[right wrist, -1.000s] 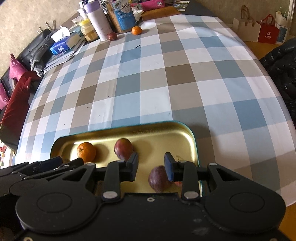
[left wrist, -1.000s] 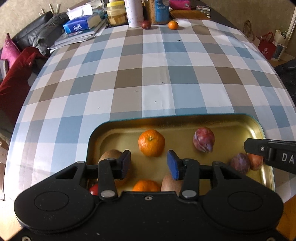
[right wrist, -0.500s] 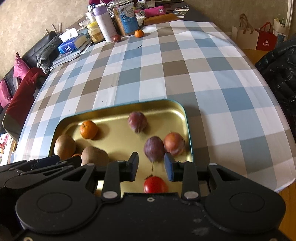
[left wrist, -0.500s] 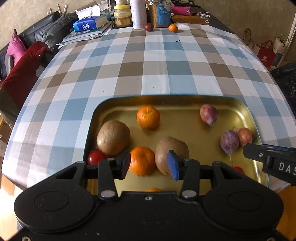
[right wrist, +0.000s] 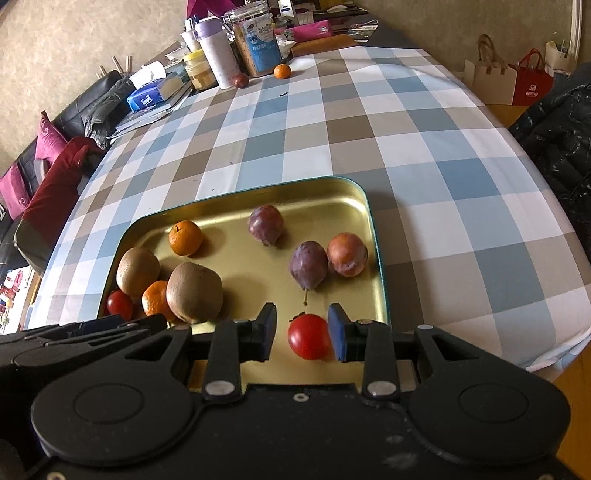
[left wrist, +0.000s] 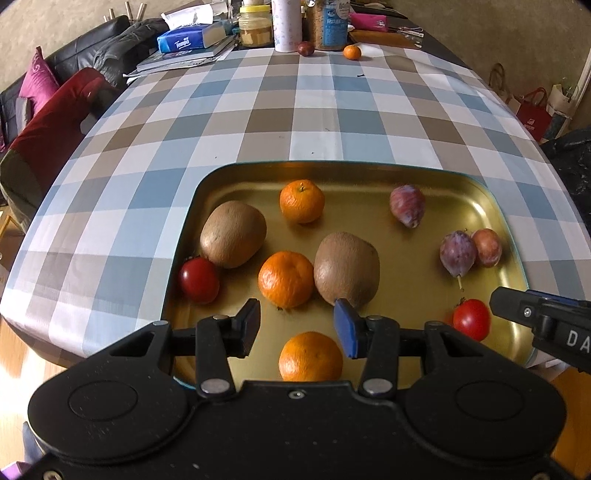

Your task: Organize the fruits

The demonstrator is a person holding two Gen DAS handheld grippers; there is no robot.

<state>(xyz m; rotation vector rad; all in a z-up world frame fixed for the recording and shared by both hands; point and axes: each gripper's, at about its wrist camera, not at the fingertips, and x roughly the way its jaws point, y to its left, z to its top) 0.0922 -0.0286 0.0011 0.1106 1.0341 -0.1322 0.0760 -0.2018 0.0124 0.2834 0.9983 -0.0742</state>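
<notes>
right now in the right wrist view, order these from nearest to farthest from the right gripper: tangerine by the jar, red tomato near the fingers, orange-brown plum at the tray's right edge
1. Red tomato, just beyond the right gripper, near tray edge.
2. Orange-brown plum, mid-tray, right side.
3. Tangerine, far end of the table by the jar.

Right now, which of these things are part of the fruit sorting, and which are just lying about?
Part of the job:
gold tray
kiwis
mandarins
plums
tomatoes
stray mandarin and plum at the table's far end

Lying about:
tissue pack
jars
white bottle
books
</notes>
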